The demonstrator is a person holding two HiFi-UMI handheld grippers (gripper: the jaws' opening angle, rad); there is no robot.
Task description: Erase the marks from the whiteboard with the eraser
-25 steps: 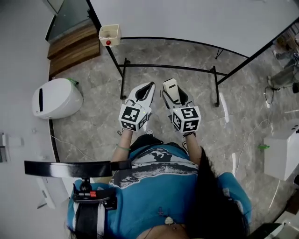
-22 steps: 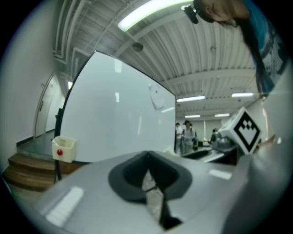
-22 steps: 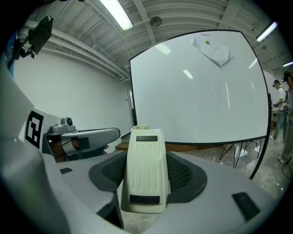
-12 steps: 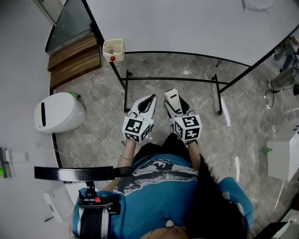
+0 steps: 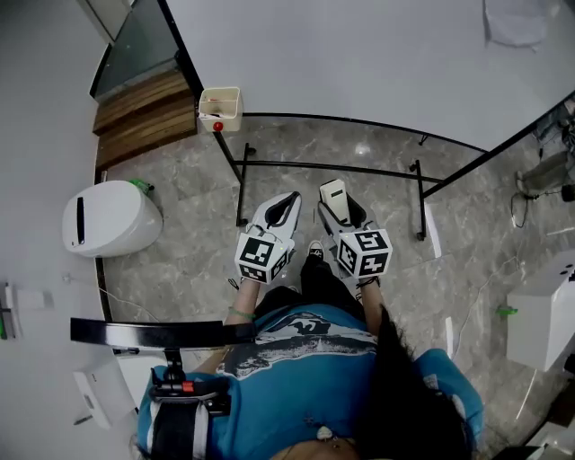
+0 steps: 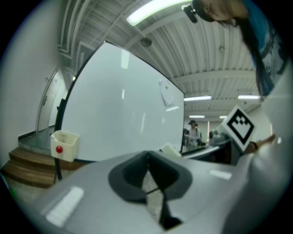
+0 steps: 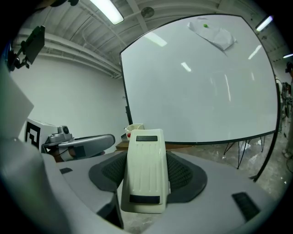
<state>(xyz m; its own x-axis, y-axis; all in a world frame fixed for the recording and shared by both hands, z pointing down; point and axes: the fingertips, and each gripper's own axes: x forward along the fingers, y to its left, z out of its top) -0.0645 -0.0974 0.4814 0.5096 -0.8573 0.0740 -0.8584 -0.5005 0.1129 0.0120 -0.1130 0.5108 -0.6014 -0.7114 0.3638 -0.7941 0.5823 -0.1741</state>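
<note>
The whiteboard (image 5: pixel 359 54) fills the top of the head view, white in a black frame, with a pale sheet (image 5: pixel 514 20) pinned at its upper right. I make out no pen marks on it. My right gripper (image 5: pixel 334 192) is shut on a cream eraser (image 5: pixel 332 194), held well short of the board. In the right gripper view the eraser (image 7: pixel 145 160) sits upright between the dark pads (image 7: pixel 185 176), facing the whiteboard (image 7: pixel 197 87). My left gripper (image 5: pixel 289 201) hangs beside it, shut and empty; in its own view the left gripper (image 6: pixel 147 170) has its jaws closed.
A small cream holder (image 5: pixel 220 103) with a red dot hangs at the board's lower left corner. Black stand legs (image 5: pixel 328 166) cross the marble floor. A white rounded bin (image 5: pixel 108 216), wooden steps (image 5: pixel 144 99), a white box (image 5: pixel 544 310) and floor cables lie around. A person (image 6: pixel 192 132) stands far off.
The head view has shifted, showing more of the board and the pinned sheet. Both grippers stay side by side, a little lower in the frame, and the eraser remains held.
</note>
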